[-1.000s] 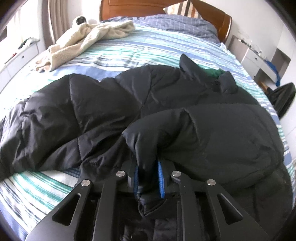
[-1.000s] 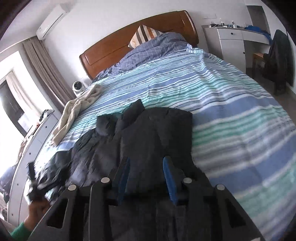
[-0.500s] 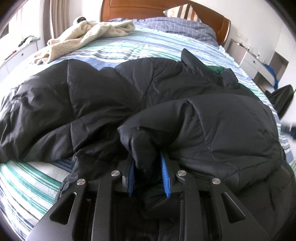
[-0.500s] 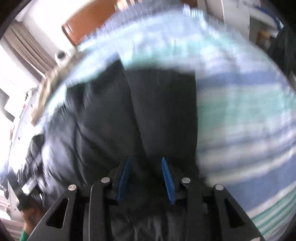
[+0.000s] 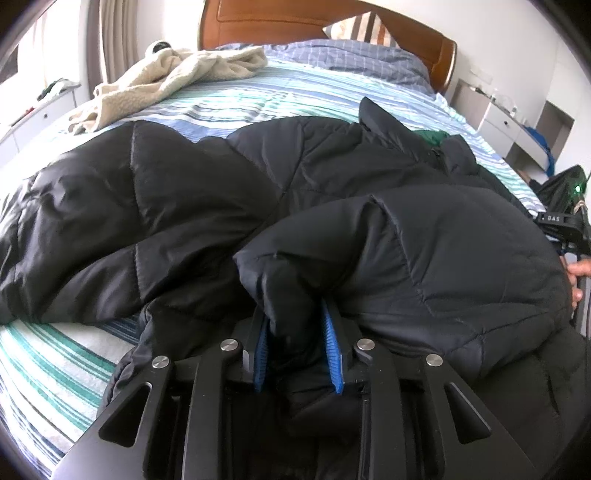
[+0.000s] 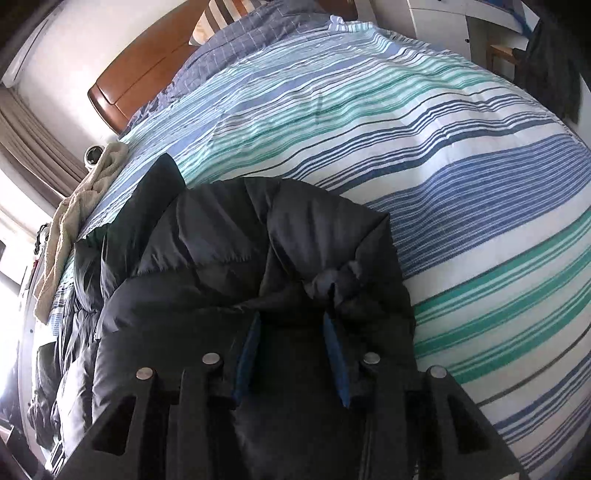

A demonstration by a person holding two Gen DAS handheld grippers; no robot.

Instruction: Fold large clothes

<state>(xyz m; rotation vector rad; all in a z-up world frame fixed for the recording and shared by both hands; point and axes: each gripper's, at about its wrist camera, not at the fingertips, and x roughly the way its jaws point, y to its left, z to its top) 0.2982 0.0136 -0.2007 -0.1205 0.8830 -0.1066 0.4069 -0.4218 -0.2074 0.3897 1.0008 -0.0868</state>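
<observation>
The black jacket (image 5: 177, 206) lies across the striped bed (image 5: 258, 99), on the half away from the headboard (image 5: 295, 22). Part of it is already doubled over: a thick padded flap sits on top of the body of the jacket on the side away from the cream blanket (image 5: 173, 81), which is bunched near the headboard.

The left gripper (image 5: 297, 332) has its blue pads on either side of a bunched edge of that flap. Its jaws have just been opening a little, yet the fabric fills the gap and the pads look to be in contact with it, so I judge this a loosening pinch and not a release. The right gripper (image 6: 291, 343) sits low over the jacket's far edge, jaws parted a modest way with puffy cloth (image 6: 295, 258) packed between the pads; it reads as a grip on the jacket, though how firmly is hard to tell.

As a judgement, the fold is partway through. One layer has been brought over, but the section toward the blanket is spread loose and wrinkled, and the collar (image 5: 384, 118) stands up untidily on the headboard side. That section has yet to be brought in, and the bundle then wants folding down and flattening.
</observation>
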